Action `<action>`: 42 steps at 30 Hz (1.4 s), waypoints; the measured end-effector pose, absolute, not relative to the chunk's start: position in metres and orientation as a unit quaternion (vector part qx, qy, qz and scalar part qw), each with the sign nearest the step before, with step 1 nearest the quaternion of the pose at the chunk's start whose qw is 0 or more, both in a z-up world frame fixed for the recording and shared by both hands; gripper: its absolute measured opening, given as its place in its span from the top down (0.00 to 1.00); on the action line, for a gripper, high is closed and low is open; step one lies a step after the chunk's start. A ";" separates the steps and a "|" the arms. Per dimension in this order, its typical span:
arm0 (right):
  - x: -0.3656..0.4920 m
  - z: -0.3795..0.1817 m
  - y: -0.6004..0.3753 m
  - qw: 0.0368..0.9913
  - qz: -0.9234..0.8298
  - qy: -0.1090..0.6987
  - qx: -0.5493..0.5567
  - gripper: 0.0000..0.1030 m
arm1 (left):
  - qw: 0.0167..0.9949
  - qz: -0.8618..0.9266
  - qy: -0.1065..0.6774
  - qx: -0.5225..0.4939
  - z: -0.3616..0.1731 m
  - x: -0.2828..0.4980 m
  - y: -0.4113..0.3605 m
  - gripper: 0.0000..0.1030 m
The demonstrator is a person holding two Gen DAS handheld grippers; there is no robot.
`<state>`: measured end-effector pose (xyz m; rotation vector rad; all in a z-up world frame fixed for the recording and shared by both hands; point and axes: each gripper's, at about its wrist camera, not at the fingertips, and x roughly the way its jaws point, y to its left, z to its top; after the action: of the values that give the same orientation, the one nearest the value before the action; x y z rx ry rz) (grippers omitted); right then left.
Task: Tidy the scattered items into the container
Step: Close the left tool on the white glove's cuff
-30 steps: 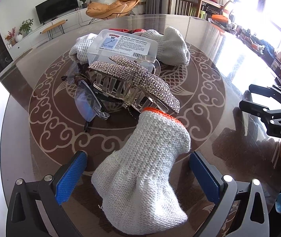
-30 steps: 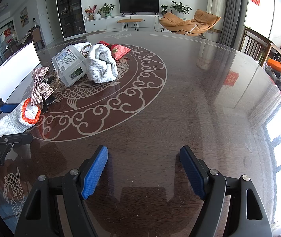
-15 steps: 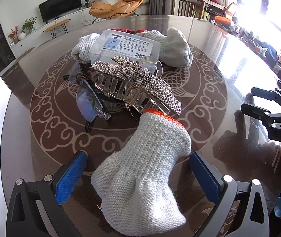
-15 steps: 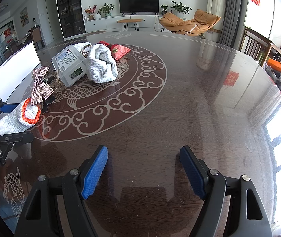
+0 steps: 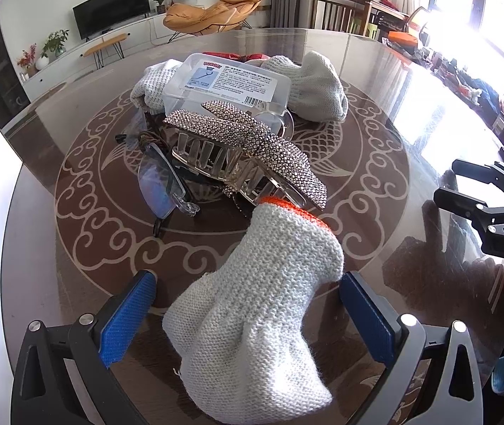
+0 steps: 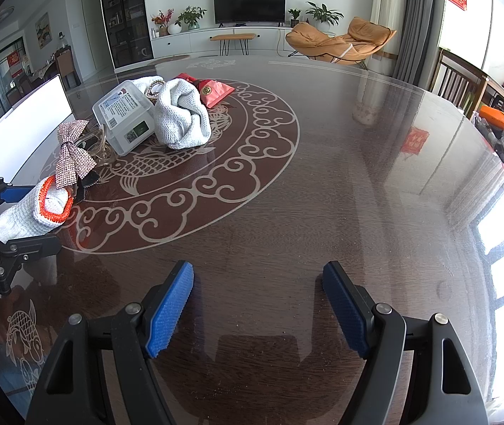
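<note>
Nearest the left wrist camera, the left gripper point(image 5: 248, 313) stood wide open, its two blue pads on either side of one white knit glove point(image 5: 262, 311) with an orange cuff, neither pad visibly pressing it. Just beyond the glove's cuff lay one rhinestone hair claw point(image 5: 248, 141), touching it, with one pair of glasses point(image 5: 160, 187) beside the claw on the round table point(image 5: 376, 177). Behind the claw sat one clear plastic box point(image 5: 223, 85), and against the box's far side lay two more white knit pieces point(image 5: 319, 88) and one red pouch point(image 6: 214, 90). Well apart from the glove, the right gripper point(image 6: 257, 311) hung wide open over bare tabletop, holding nothing. Compared with a second earlier, the left camera's framing had shifted slightly, while the items lay as before and both grippers kept the same spread.
</note>
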<state>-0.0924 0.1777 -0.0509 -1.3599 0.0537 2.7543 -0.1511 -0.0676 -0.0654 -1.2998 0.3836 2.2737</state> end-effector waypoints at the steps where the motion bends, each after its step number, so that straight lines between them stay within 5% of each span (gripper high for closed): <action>1: -0.092 -0.051 0.178 0.035 0.896 0.018 -0.442 0.26 | 0.244 0.833 0.140 -0.476 -0.065 -0.151 -0.067 0.00; 42: -0.093 -0.051 0.178 0.034 0.896 0.017 -0.442 0.26 | 0.236 0.839 0.133 -0.471 -0.065 -0.150 -0.070 0.00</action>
<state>-0.0926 0.1779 -0.0508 -1.3603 0.0533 2.7546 -0.1496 -0.0700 -0.0651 -1.2929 0.3644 2.3024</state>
